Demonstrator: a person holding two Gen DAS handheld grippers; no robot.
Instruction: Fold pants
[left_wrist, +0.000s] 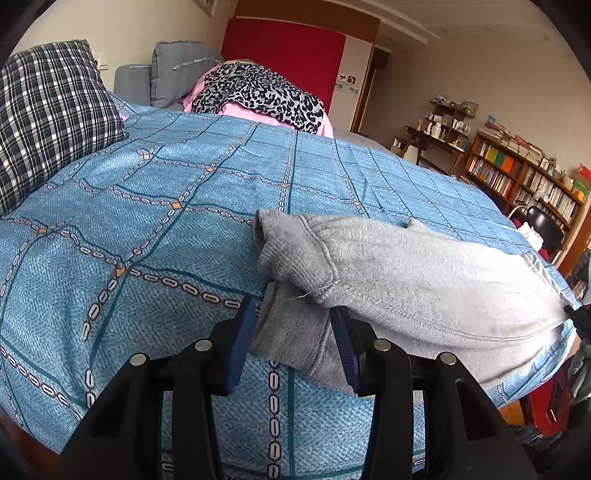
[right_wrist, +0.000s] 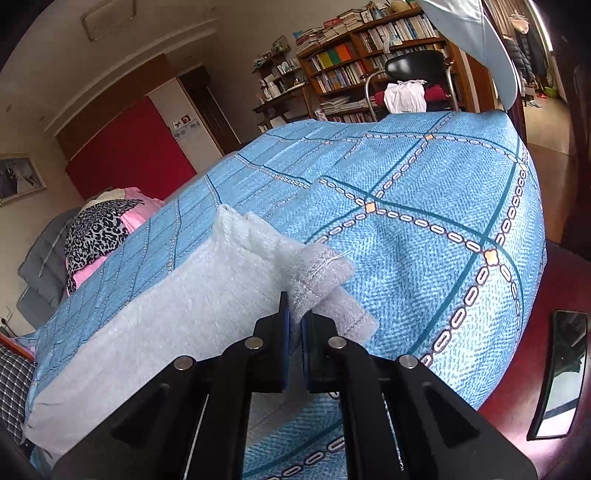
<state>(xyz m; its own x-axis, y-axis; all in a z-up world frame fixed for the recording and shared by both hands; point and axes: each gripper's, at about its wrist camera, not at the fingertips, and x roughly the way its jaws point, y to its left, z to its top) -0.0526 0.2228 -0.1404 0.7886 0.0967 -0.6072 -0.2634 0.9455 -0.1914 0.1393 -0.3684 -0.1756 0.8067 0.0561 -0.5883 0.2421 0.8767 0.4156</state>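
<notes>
Left wrist: left gripper, jaws apart, straddles a cuff of the soft grey knit sweatpants lying on the blue patterned bedspread.
Right wrist: right gripper, jaws clamped on the other cuff. Fabric looks limp, light; grip ribbed cuffs.

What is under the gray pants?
The gray pants lie on a blue patterned bedspread, which shows all around them. The pants cover the part right beneath, so anything else there stays hidden.
</notes>
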